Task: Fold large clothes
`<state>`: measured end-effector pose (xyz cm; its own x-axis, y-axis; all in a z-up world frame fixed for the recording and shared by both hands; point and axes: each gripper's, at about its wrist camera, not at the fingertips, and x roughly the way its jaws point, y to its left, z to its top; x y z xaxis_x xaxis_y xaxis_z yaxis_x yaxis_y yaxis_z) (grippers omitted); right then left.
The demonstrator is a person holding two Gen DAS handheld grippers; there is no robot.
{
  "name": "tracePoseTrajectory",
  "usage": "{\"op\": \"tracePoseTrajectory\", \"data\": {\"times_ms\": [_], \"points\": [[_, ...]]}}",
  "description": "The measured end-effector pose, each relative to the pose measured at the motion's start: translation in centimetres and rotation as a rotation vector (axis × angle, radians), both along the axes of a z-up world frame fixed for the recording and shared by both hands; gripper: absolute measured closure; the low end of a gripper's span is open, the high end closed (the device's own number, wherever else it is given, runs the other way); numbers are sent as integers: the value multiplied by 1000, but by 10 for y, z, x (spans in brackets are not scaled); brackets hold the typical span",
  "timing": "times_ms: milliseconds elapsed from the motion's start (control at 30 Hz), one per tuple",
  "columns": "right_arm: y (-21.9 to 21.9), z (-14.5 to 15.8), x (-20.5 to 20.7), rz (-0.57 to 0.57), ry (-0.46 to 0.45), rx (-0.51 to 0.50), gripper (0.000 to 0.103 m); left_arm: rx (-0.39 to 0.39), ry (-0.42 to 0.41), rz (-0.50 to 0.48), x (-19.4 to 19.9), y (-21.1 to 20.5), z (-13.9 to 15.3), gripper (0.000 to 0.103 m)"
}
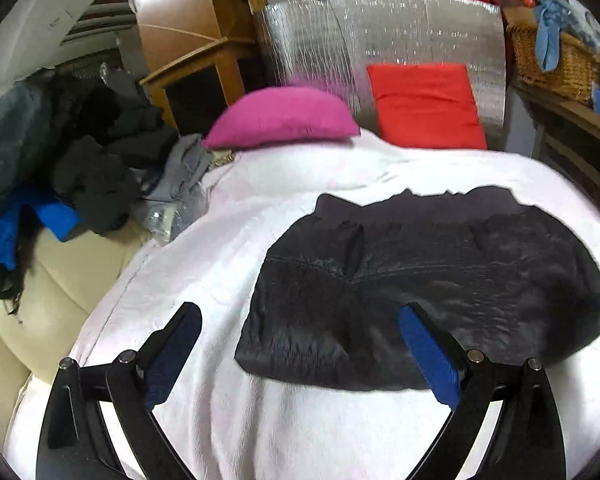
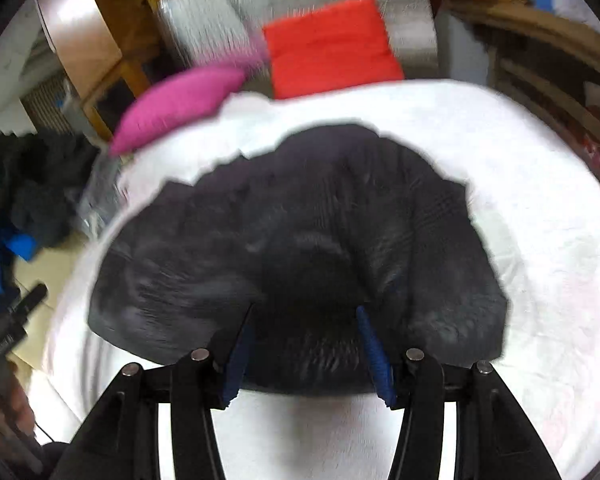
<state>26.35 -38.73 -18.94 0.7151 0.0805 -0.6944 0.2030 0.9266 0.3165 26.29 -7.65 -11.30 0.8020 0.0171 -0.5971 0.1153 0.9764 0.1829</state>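
Black and faintly shiny, the folded garment (image 1: 420, 280) lay flat on the white bedcover (image 1: 180, 280). The left gripper (image 1: 300, 332) hung above the bed with its fingers spread wide and nothing between them: its right finger stood over the garment's near edge, its left finger over bare cover. The right gripper (image 2: 306, 344) stood about half open over the garment's near middle; in that blurred view I could not tell whether the blue pads (image 2: 374, 352) touched the cloth. Beyond both sets of fingertips sat a pink cushion (image 1: 280, 120) and a red cushion (image 1: 424, 104). Off to the left of the fingers lay a heap of dark clothes (image 1: 80, 152).
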Motion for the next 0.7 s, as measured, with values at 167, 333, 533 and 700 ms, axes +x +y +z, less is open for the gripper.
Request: {"op": "tracePoseTrajectory", "data": {"times_ms": [167, 333, 533, 700], "points": [[7, 43, -50, -17, -135, -36, 39, 34, -92, 33, -38, 2, 35, 4], [17, 80, -93, -47, -223, -62, 32, 7, -161, 35, -70, 9, 64, 3], [36, 106, -133, -65, -258, -84, 28, -29, -224, 45, -106, 19, 95, 1], [49, 129, -163, -99, -299, -103, 28, -62, -278, 71, -134, 31, 119, 0]]}}
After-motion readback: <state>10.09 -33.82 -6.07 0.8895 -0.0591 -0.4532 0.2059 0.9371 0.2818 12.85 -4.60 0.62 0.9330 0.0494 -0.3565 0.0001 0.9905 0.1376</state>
